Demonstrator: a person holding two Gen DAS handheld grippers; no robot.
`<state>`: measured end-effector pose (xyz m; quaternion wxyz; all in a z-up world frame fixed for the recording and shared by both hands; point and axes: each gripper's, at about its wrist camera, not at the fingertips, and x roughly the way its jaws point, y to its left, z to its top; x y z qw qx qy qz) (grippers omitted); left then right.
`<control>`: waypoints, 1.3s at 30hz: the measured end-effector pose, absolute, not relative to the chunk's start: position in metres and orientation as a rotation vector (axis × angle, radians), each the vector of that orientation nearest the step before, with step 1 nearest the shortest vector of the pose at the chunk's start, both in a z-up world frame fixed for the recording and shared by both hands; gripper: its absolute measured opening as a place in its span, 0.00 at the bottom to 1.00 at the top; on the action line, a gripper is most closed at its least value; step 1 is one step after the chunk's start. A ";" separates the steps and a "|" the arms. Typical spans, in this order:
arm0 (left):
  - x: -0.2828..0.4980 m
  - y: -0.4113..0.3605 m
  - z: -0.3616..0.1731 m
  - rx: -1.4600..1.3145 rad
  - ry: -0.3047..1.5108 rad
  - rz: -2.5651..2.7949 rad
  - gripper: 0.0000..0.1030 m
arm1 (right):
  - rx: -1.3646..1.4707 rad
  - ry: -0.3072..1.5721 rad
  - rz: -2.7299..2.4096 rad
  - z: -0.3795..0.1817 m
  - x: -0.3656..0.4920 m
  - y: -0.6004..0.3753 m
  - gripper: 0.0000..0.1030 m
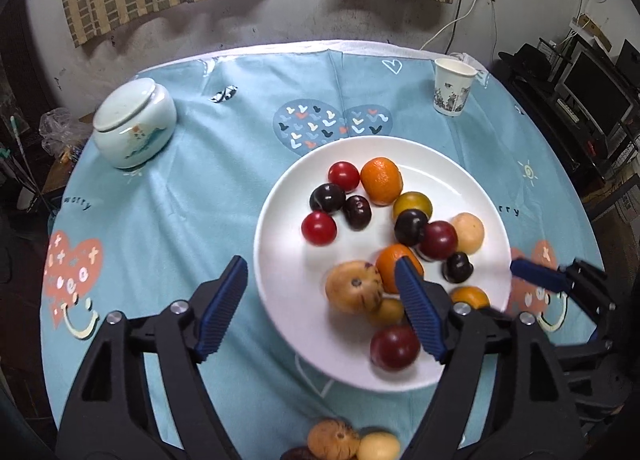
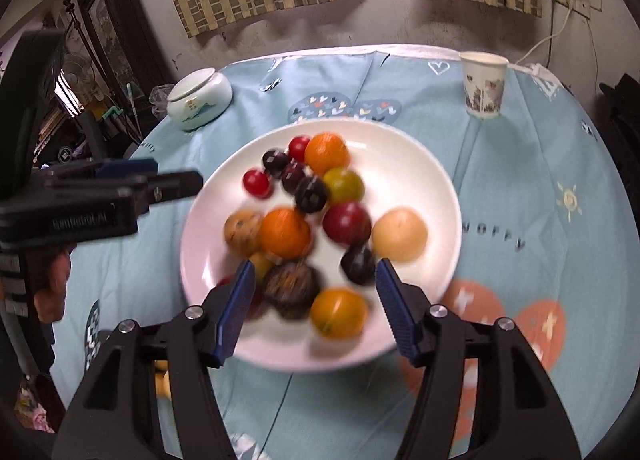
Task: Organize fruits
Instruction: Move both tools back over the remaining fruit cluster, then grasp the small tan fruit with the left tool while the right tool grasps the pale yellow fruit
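Mixed fruits [image 1: 384,228] heaped on white plate [image 1: 280,260] at centre of blue tablecloth [image 1: 168,220], left gripper [image 1: 320,312] spread wide, empty, over plate's near-left rim, right gripper [image 2: 314,306] likewise spread, empty, above near fruits, lidded jar [image 1: 134,122] far left, paper cup [image 1: 454,86] far right

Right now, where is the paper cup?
The paper cup stands upright at the far right of the table, beyond the white plate of fruit, in both views. The lidded jar sits opposite, at the far left.
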<state>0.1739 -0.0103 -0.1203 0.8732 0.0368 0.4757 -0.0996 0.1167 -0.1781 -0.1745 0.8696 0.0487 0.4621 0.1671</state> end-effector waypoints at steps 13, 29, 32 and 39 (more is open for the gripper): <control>0.009 0.065 -0.166 0.021 1.137 -0.154 0.85 | 0.025 1.122 0.416 -0.220 -0.029 -0.137 0.62; -0.066 0.098 -0.172 -0.004 1.181 -0.093 0.86 | -0.101 1.091 0.548 -0.231 0.026 -0.076 0.62; -0.064 0.094 -0.171 -0.015 1.180 -0.116 0.86 | -0.102 1.086 0.595 -0.227 0.025 -0.072 0.42; -0.031 0.046 -0.181 -0.014 1.187 -0.198 0.84 | -0.083 1.091 0.584 -0.218 0.000 -0.106 0.34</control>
